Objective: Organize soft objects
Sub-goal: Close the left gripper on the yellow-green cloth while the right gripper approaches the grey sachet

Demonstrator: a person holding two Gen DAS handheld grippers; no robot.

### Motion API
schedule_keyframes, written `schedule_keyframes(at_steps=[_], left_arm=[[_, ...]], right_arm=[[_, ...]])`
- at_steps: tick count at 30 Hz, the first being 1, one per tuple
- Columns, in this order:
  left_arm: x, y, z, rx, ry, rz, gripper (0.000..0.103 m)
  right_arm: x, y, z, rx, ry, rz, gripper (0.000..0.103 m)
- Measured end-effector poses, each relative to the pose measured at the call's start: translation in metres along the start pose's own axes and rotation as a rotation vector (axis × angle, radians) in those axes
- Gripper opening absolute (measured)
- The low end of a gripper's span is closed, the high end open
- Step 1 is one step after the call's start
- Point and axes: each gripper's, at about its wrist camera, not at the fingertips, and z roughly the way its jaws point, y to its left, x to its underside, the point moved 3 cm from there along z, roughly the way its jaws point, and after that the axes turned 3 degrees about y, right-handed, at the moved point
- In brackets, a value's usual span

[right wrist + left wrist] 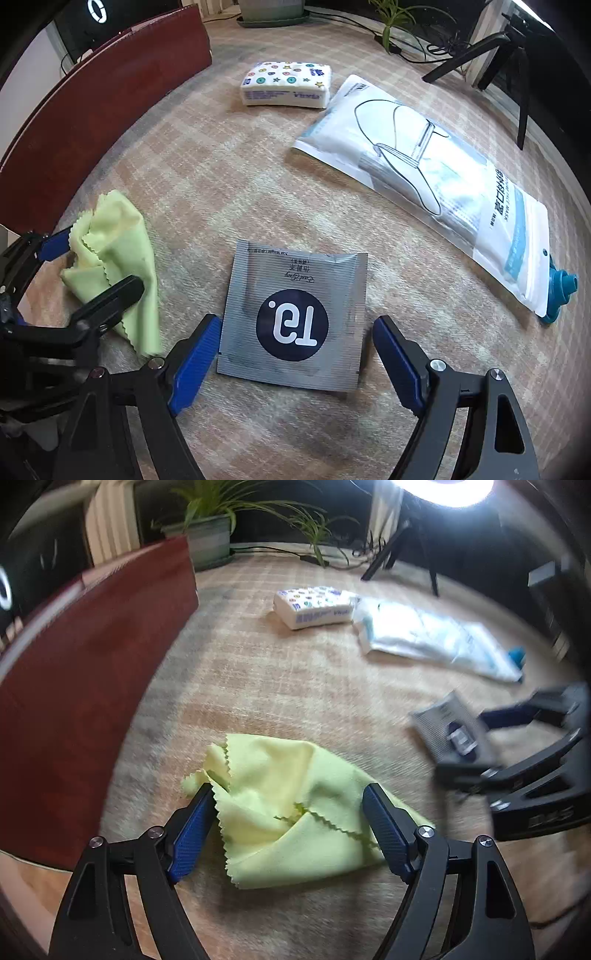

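A crumpled pale-green cloth (288, 775) with zigzag edges lies on the carpet. My left gripper (288, 794) stands wide open over it, one blue pad at each side of the cloth and neither pinching it. In the right wrist view the same cloth (114, 229) sits at the left with the left gripper (98, 264) around it. A flat grey sachet (295, 314) with a dark round logo lies between the fingers of my right gripper (297, 325), which is open. From the left wrist view the sachet (439, 716) and right gripper (465, 742) look blurred.
A printed tissue pack (284, 85) and a long white face-mask bag (424, 162) lie farther back on the carpet, with a small blue object (561, 291) at the bag's end. A red-brown panel (99, 103) stands along the left. A plant pot (208, 542) and tripod legs (509, 55) are at the back.
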Motion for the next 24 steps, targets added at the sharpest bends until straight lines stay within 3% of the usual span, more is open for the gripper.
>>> schedule_keyframes(at_steps=[2,5,7,10,13,17,24], left_arm=[[0.0,0.0,0.0,-0.005,-0.002,0.001,0.081],[-0.001,0.003,-0.001,0.008,-0.003,-0.008,0.069],[-0.001,0.002,-0.003,0.017,-0.007,-0.005,0.051],[-0.002,0.007,-0.004,0.027,-0.011,-0.02,0.037],[0.0,0.012,-0.007,0.043,-0.016,-0.046,0.018],[0.001,0.017,-0.009,0.075,-0.015,-0.078,0.01],[0.004,0.027,-0.011,0.143,-0.009,-0.157,0.005]], right_arm=[[0.001,-0.003,0.0,0.001,0.0,0.003,0.081],[0.001,-0.004,0.0,0.001,-0.001,0.0,0.081],[0.0,-0.003,0.0,0.0,-0.001,-0.004,0.081],[-0.001,-0.002,0.0,-0.002,-0.001,-0.008,0.079],[-0.002,0.0,0.0,-0.007,0.0,-0.013,0.07],[-0.006,0.003,-0.001,-0.012,-0.004,-0.031,0.059],[-0.006,0.003,-0.005,-0.02,-0.015,-0.029,0.049]])
